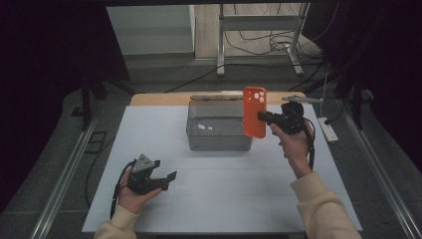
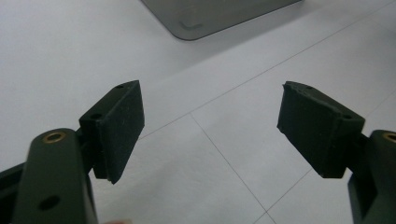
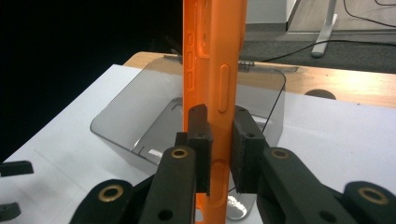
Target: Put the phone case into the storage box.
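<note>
The phone case (image 1: pixel 254 112) is bright orange, and the box (image 1: pixel 218 130) at the table's far edge is smoky translucent grey. The table (image 1: pixel 224 199) is white with thin grey grid lines, and both grippers' jaws are matt black.

your white surface (image 1: pixel 224 199) is evenly lit under dim, dark surroundings, and the near tongs (image 2: pixel 210 135) look soft and out of focus.

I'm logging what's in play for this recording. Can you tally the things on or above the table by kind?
Orange phone case: 1
Clear grey bin: 1
Gripper: 2, left gripper open, right gripper shut on the case
Total: 4
</note>
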{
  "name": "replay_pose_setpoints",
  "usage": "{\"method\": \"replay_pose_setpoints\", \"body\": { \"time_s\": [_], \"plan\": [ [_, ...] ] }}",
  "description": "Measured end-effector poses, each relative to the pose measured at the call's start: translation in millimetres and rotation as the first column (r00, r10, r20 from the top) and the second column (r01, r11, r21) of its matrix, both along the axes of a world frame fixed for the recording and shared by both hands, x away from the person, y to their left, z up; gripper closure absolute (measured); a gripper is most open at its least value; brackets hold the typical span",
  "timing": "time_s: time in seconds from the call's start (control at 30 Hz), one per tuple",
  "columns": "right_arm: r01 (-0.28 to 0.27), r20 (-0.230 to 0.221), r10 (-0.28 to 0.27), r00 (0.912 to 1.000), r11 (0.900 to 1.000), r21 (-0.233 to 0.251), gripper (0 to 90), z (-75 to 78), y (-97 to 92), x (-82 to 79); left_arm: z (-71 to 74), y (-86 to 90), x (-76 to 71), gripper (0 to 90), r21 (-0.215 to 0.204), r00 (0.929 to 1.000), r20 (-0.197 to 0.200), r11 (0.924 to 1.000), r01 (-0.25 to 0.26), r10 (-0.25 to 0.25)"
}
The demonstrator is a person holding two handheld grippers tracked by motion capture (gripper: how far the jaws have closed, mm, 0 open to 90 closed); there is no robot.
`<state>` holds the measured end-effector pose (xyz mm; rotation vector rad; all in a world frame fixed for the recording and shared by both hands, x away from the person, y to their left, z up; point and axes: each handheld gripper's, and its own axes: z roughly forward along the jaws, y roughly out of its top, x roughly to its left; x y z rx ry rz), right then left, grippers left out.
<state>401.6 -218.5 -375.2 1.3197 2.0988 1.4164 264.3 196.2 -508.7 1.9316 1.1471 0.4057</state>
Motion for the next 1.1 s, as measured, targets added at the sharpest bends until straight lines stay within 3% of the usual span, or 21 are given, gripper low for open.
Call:
{"method": "replay_pose_setpoints", "body": {
  "time_s": [0.4, 1.1],
  "plan": [
    [0.027, -0.002, -0.027, 0.9996, 0.9989, -0.039, 79.8, 1.5, 9.6, 14.4, -0.1, 0.4, 0.1, 22.6, 0.003, 1.0000, 0.001, 1.0000, -0.004, 0.004],
    [0.050, -0.051, -0.054, 0.9972, 0.9952, -0.085, 79.7, -0.9, 27.2, 38.5, -0.6, 1.1, 0.8, 22.4, 0.004, 1.0000, 0.003, 1.0000, -0.006, 0.006]
  ]
}}
